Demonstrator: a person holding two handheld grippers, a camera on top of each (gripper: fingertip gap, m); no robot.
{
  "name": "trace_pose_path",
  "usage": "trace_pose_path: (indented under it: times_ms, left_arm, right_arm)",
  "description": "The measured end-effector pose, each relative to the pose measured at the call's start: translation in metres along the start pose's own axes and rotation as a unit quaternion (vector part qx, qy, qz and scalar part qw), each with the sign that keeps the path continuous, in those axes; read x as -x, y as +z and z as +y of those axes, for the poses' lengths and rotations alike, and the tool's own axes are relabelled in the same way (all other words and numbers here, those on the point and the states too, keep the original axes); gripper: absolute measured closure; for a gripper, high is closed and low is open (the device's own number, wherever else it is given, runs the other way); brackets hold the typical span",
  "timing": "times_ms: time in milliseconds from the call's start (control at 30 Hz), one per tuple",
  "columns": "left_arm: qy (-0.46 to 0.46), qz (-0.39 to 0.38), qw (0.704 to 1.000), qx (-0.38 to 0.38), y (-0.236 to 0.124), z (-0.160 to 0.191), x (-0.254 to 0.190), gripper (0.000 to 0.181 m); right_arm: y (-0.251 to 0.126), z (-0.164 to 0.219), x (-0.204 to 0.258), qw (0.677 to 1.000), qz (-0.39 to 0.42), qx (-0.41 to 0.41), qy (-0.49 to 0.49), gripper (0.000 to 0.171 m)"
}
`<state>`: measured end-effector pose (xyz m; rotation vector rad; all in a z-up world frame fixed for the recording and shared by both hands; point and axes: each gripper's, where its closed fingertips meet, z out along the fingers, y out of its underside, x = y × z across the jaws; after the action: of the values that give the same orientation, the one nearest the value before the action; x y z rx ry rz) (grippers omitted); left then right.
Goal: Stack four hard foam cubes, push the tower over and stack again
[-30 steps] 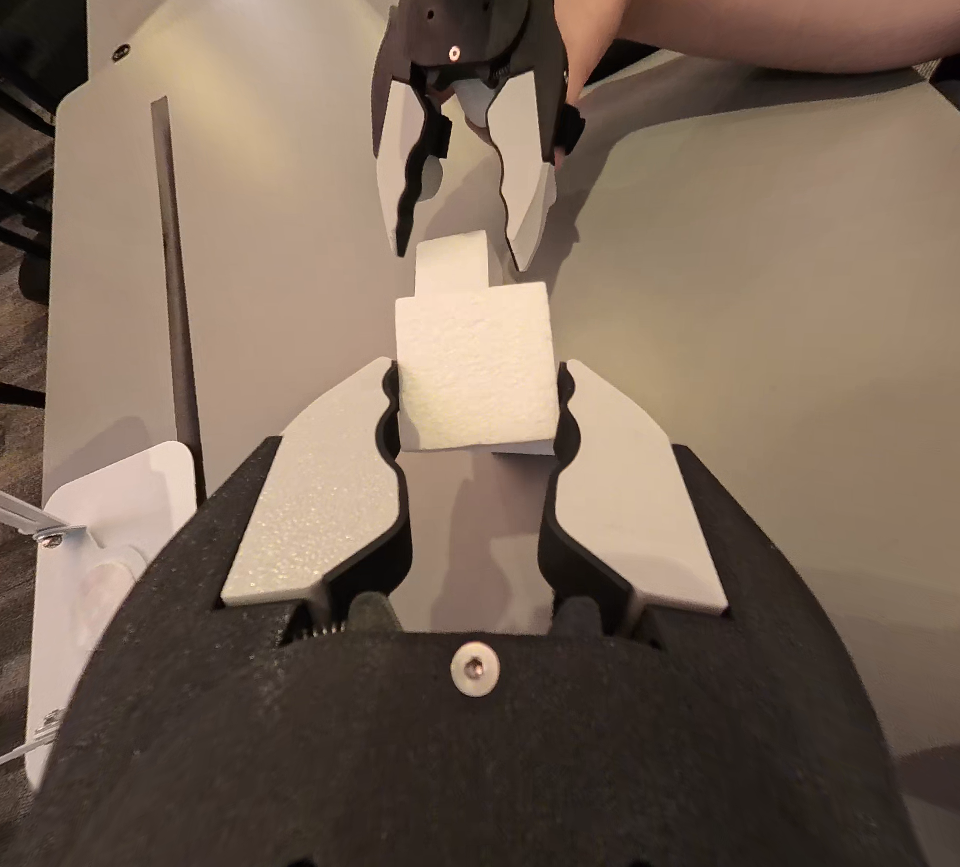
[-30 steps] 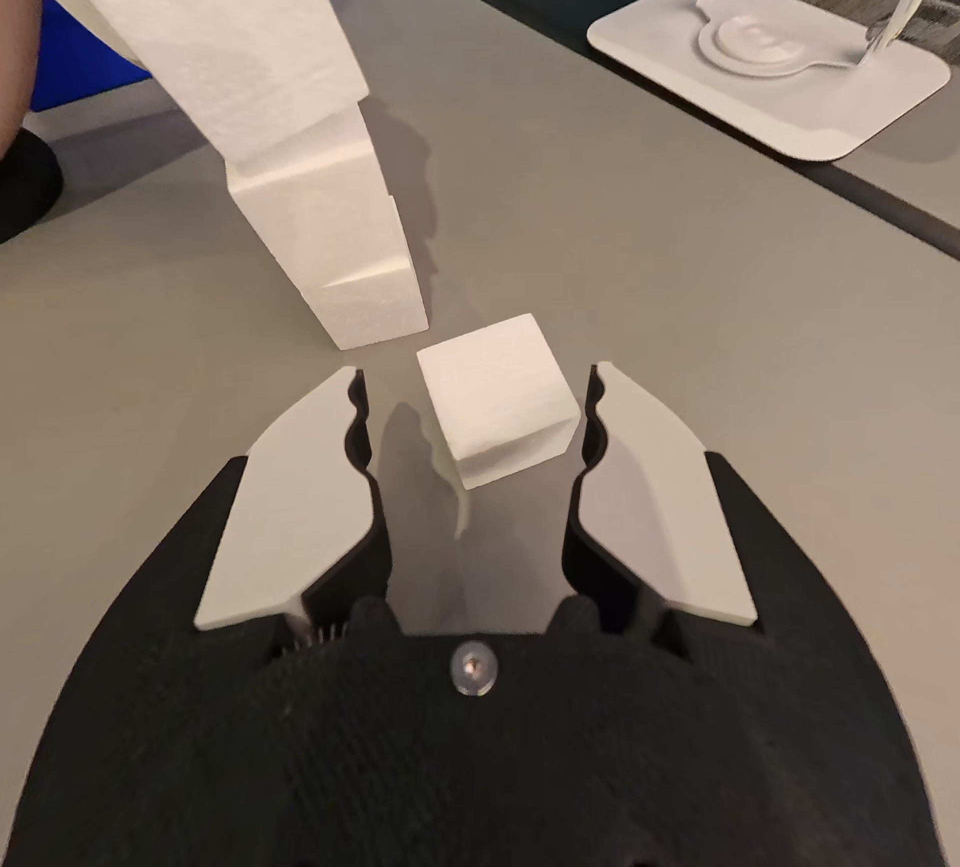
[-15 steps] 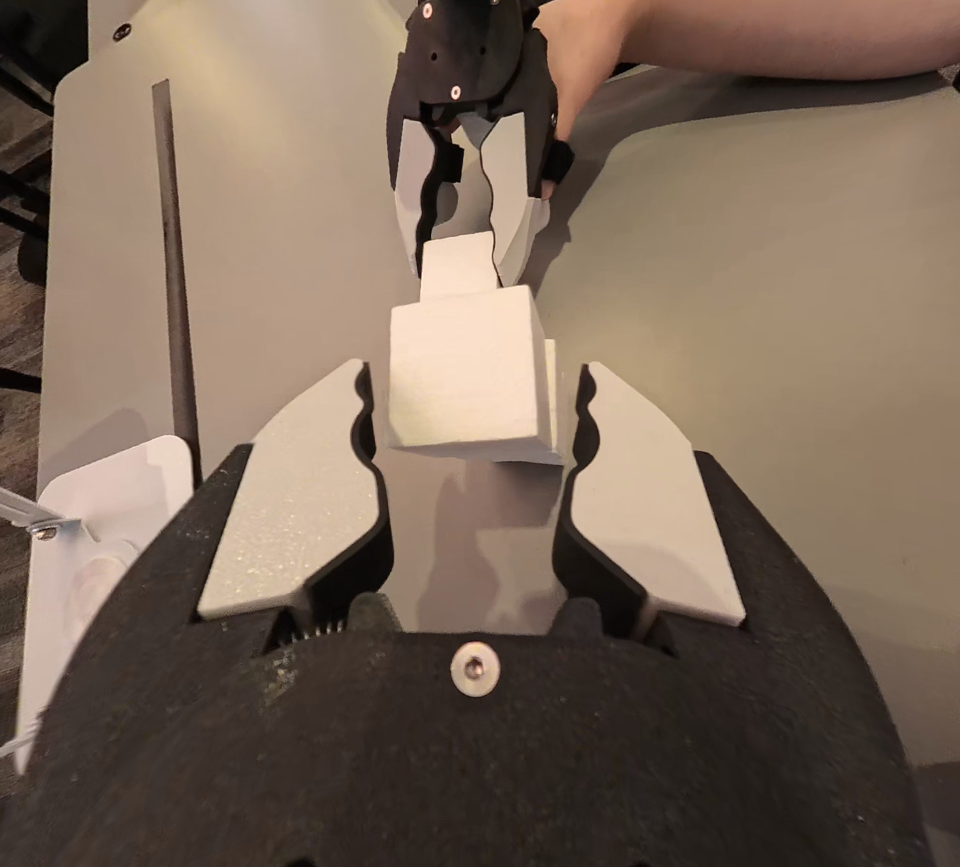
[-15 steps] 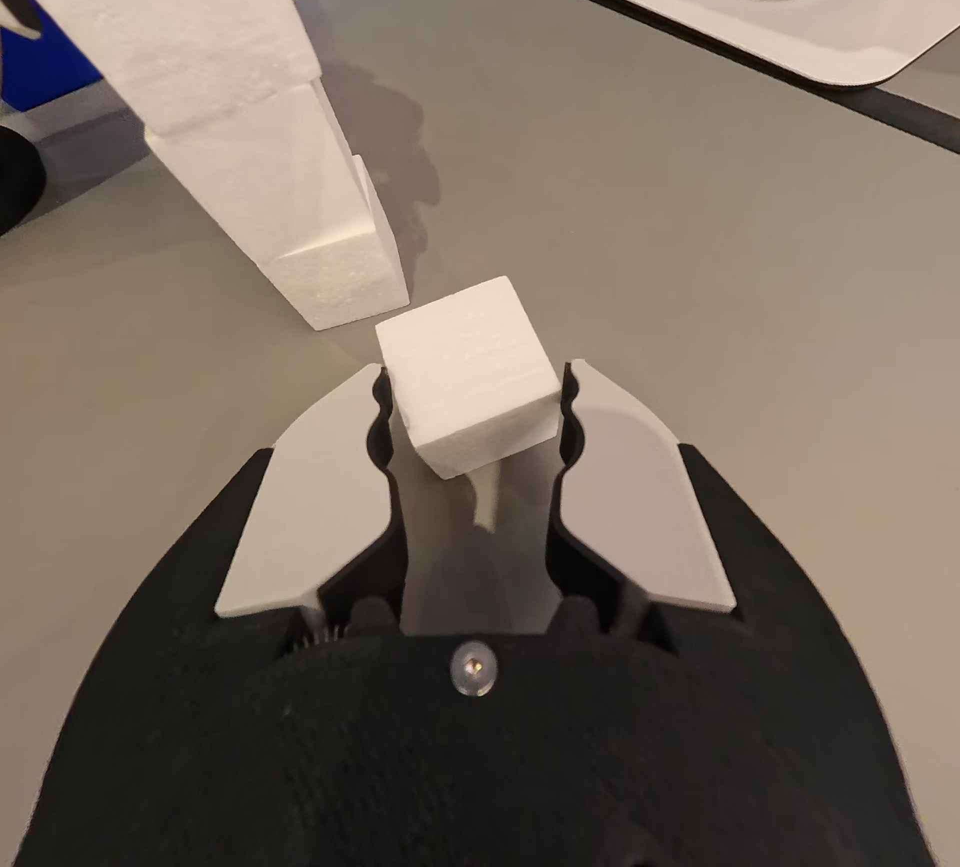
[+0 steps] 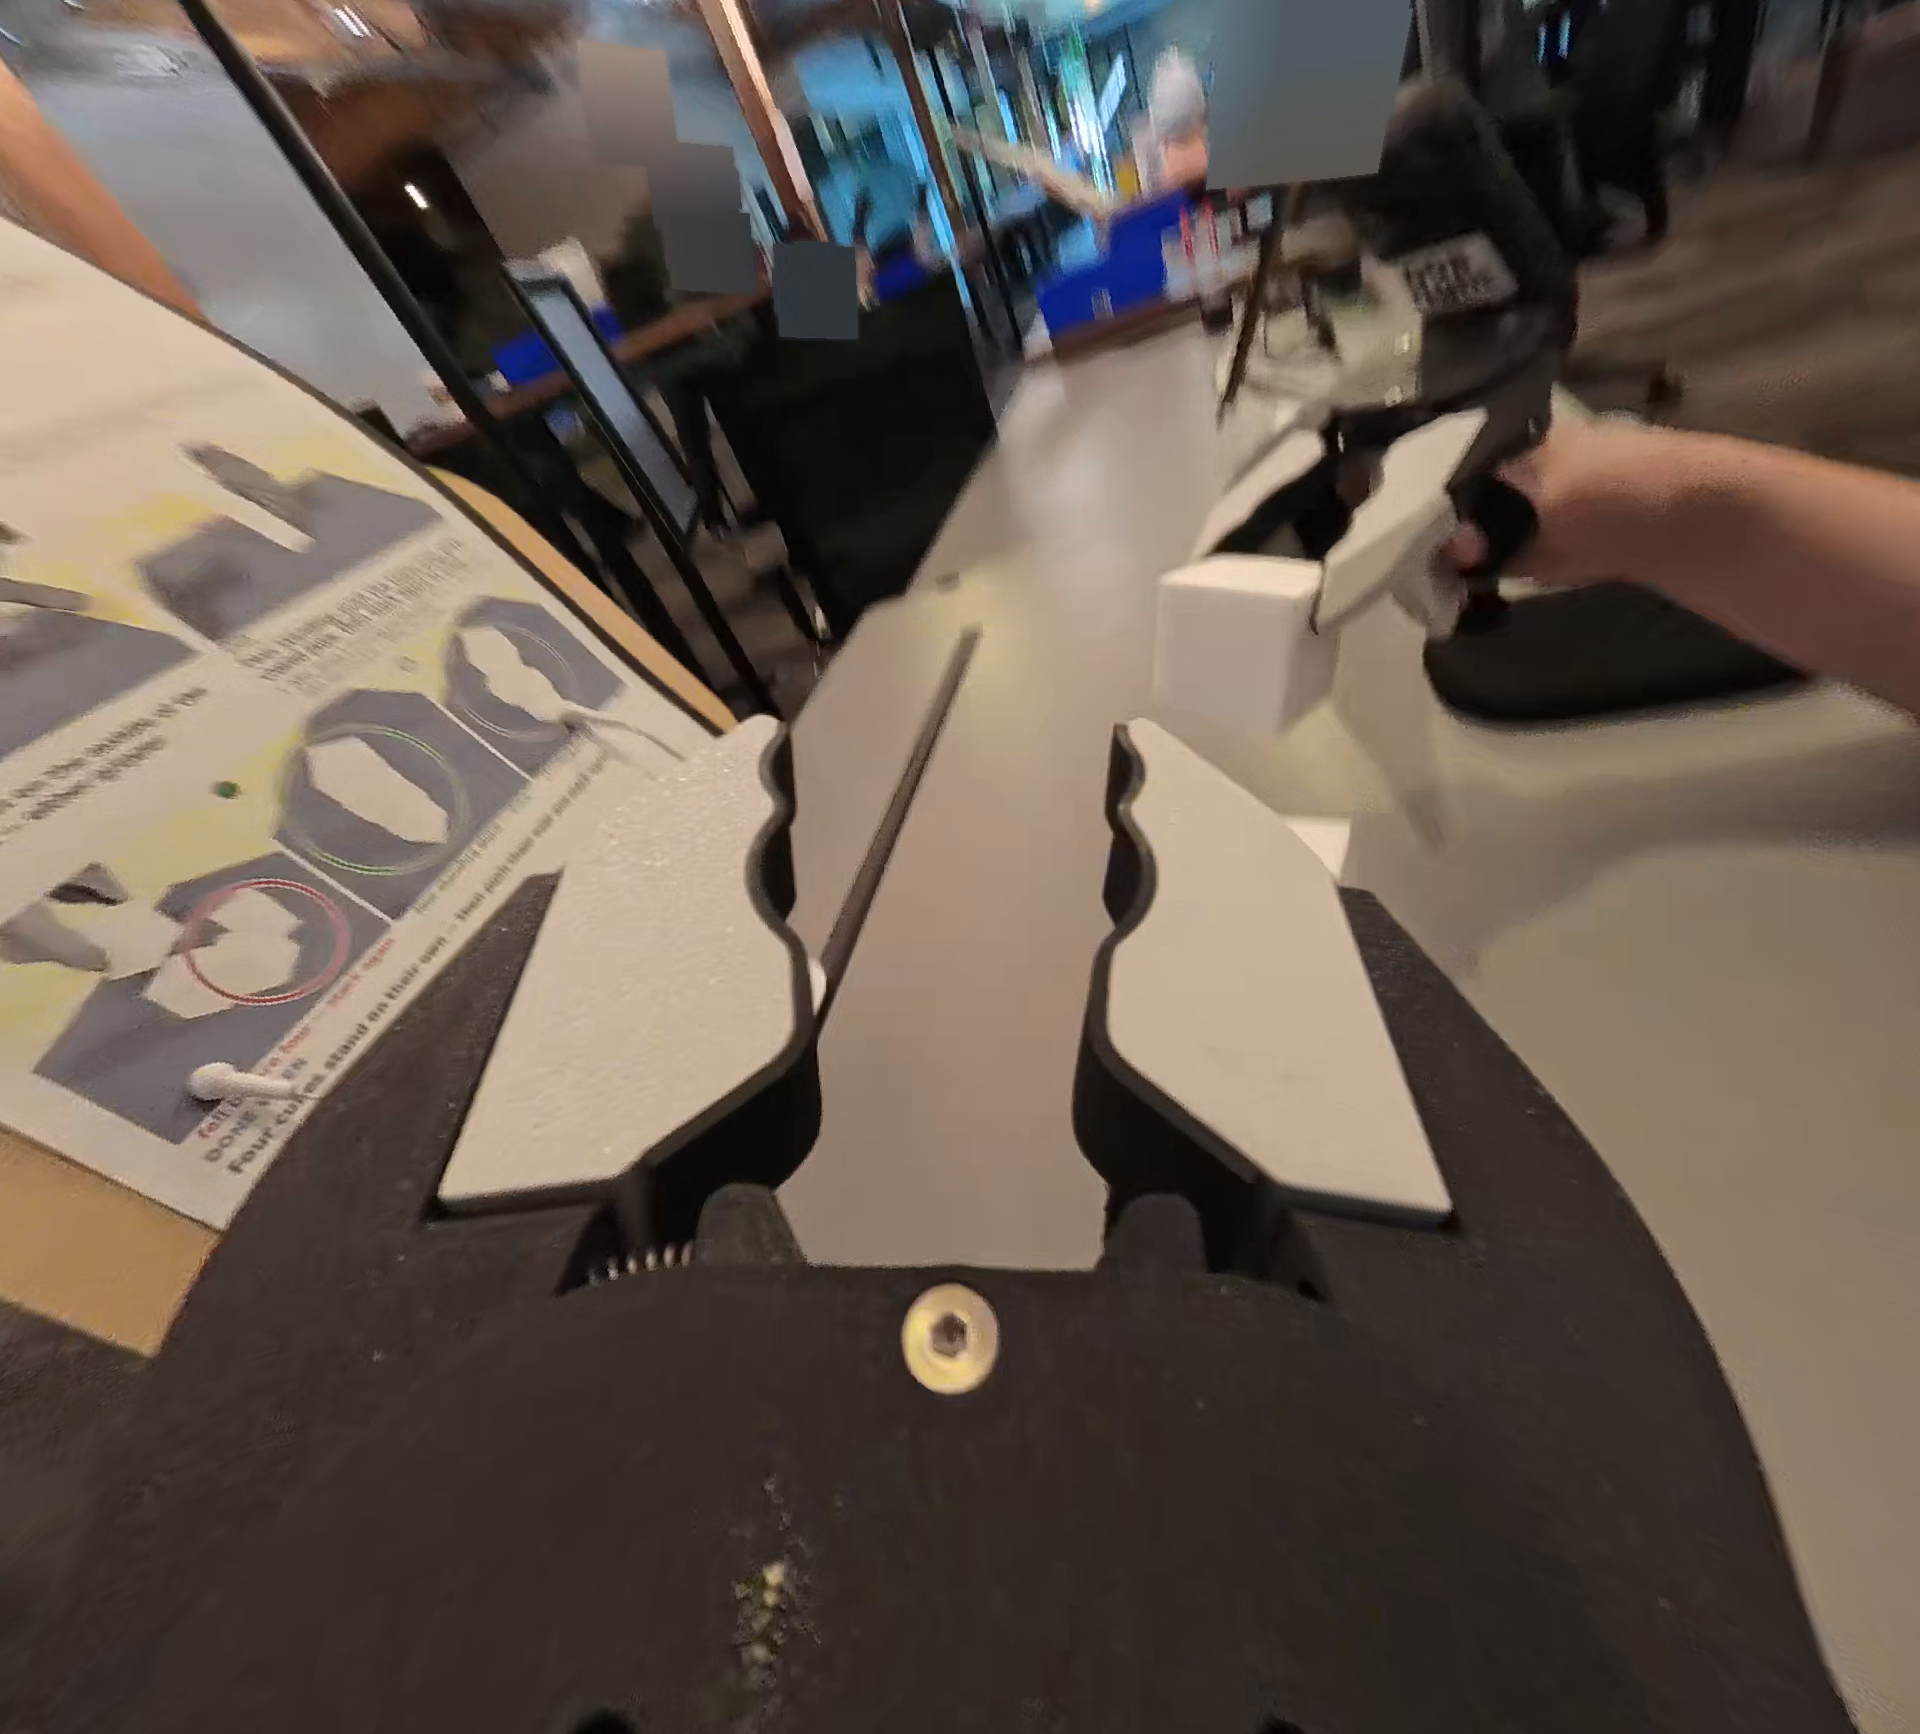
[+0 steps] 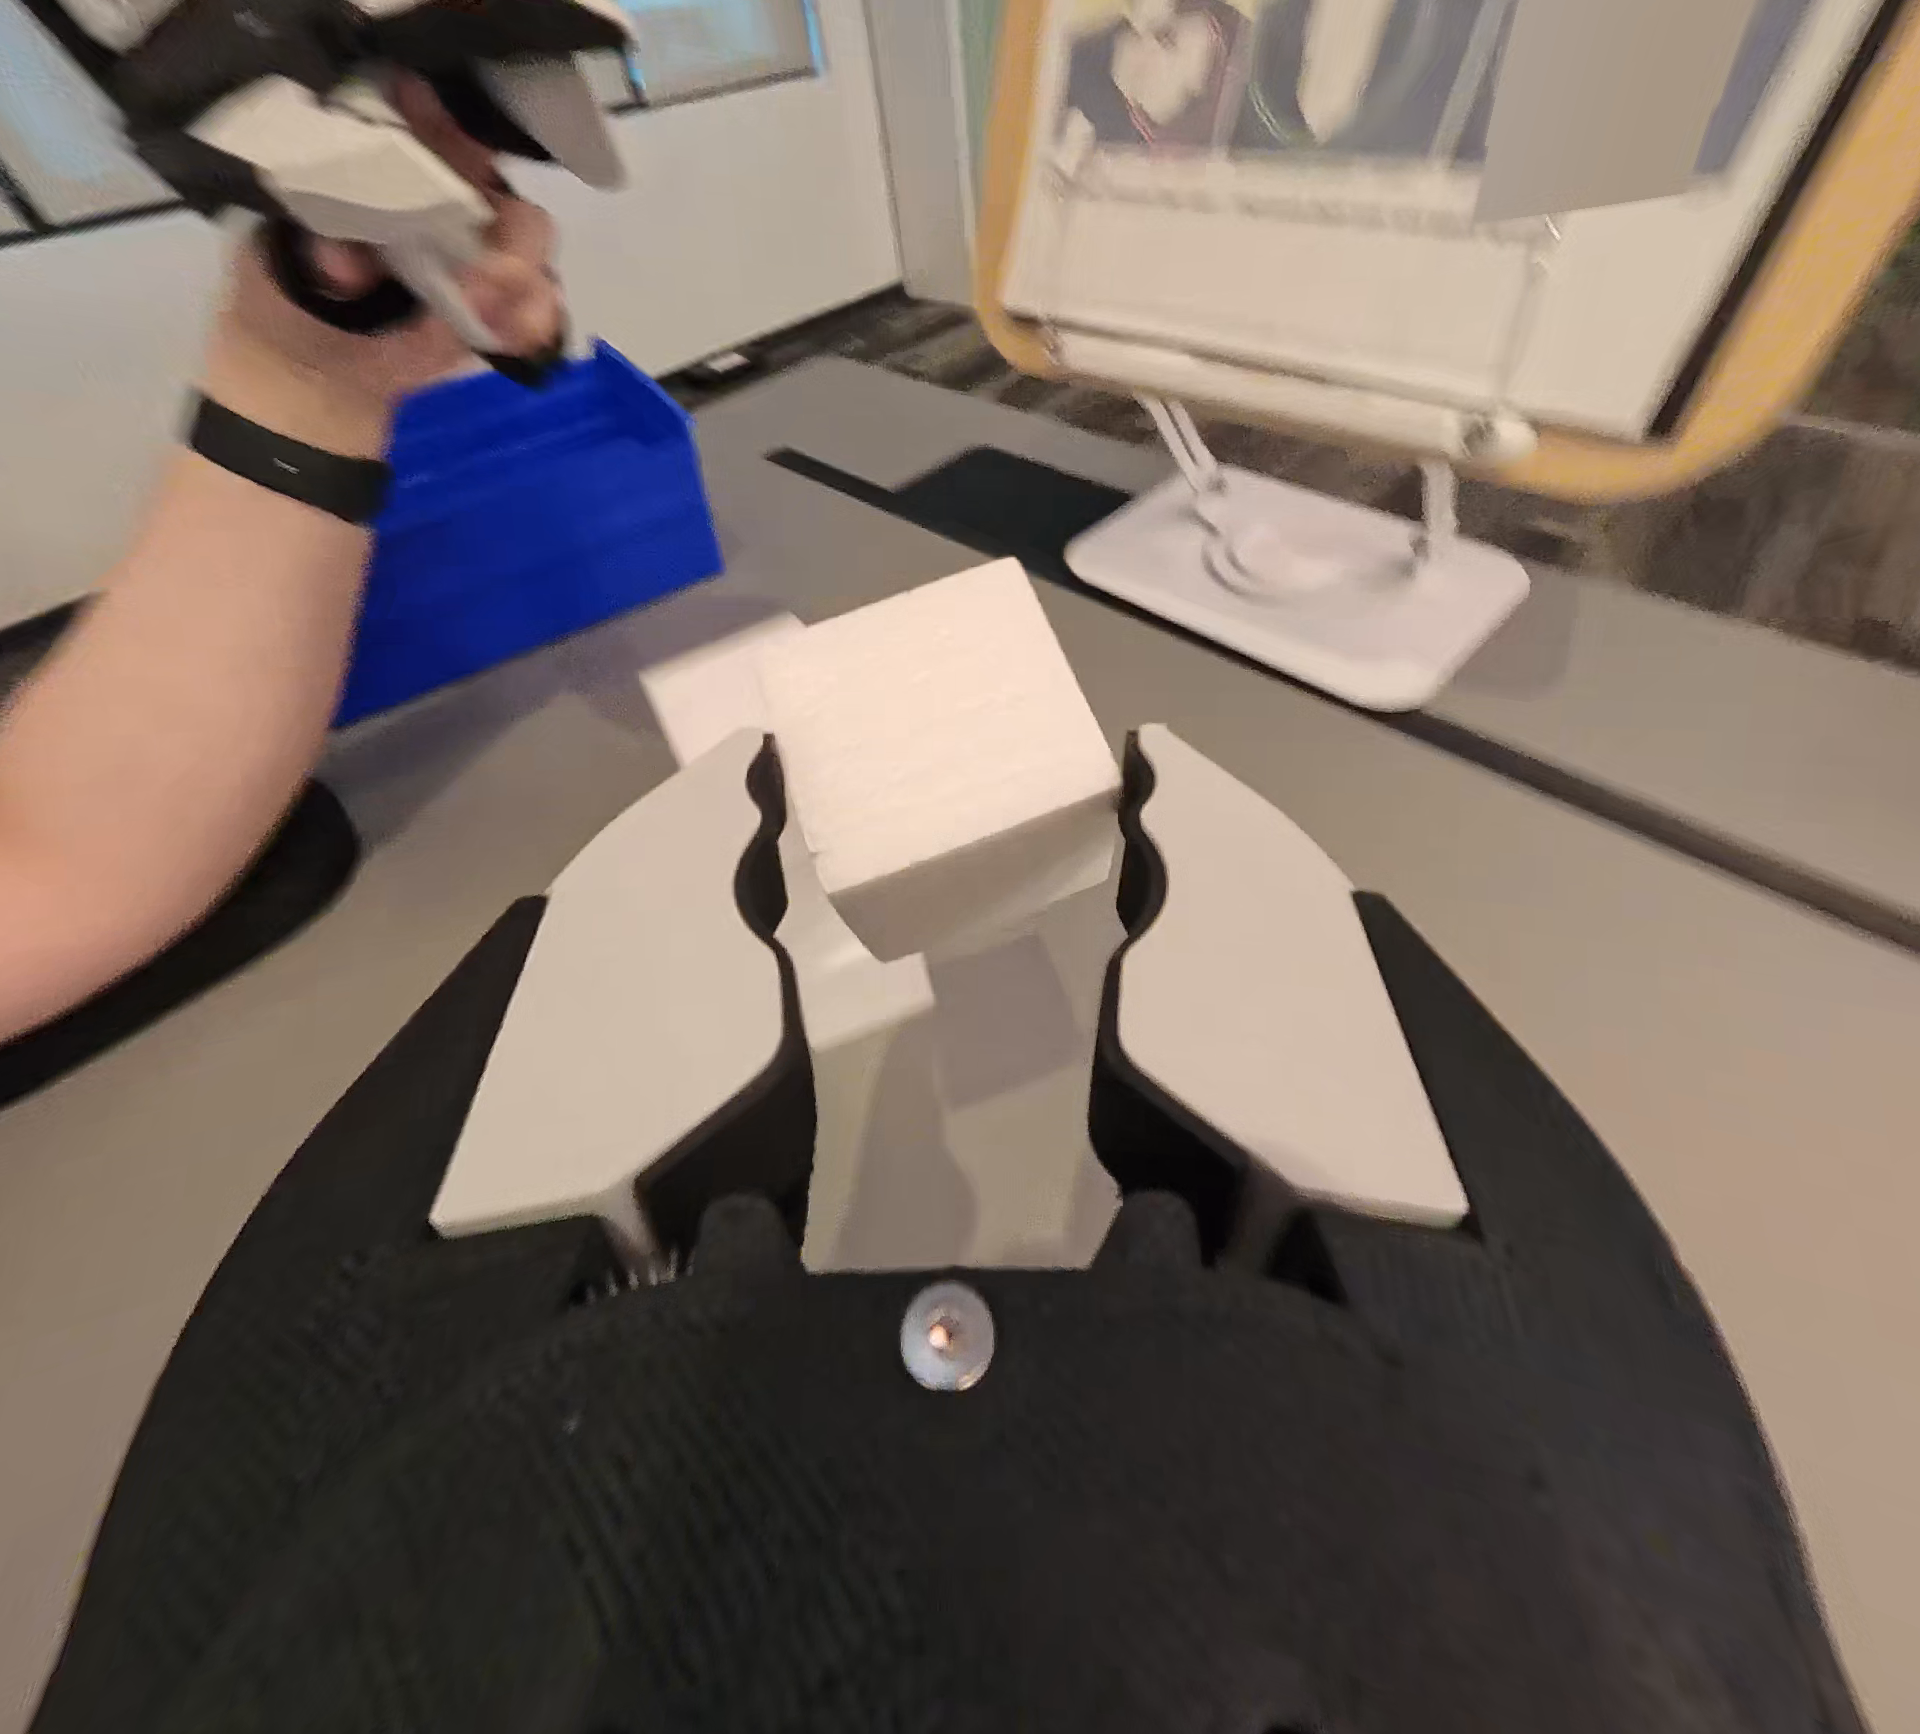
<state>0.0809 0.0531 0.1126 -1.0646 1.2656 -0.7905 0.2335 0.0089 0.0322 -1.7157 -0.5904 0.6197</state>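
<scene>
Foam cube (image 6: 940,765) gripped by right gripper (image 6: 945,827), centre frame, raised over the grey table (image 6: 1558,1009).
Fingers clenched on the cube's side faces, probably to carry it to a stack. One more cube (image 6: 712,697) sits just behind, partly hidden; two cubes countable, others not seen. Left gripper (image 5: 945,837) released, nothing between its fingers, lifted clear at upper left of the right wrist view.
</scene>
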Motion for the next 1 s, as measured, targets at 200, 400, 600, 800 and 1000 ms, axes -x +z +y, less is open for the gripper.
trace_pose_path:
  times_ms: [200,400,600,800,1000]
  left_arm:
    - [-0.041,-0.006,0.997,-0.066,-0.027,-0.014,0.014,0.129]
    - [-0.027,-0.002,0.998,-0.048,-0.027,-0.012,0.009,0.13]
    - [-0.024,0.004,1.0,-0.019,-0.02,-0.002,0.006,0.132]
    - [-0.006,0.01,1.0,0.008,-0.01,0.002,-0.001,0.132]
    - [-0.001,0.021,0.999,0.028,-0.001,0.007,-0.008,0.13]
  right_arm:
    - [0.046,-0.02,0.05,0.992,-0.077,0.083,-0.058,0.108]
    - [0.071,-0.003,0.056,0.984,-0.081,0.144,-0.067,0.108]
    - [0.073,0.0,0.057,0.985,-0.078,0.145,-0.052,0.108]
    - [0.068,-0.002,0.054,0.987,-0.071,0.138,-0.038,0.108]
    - [0.071,0.002,0.055,0.987,-0.068,0.133,-0.055,0.103]
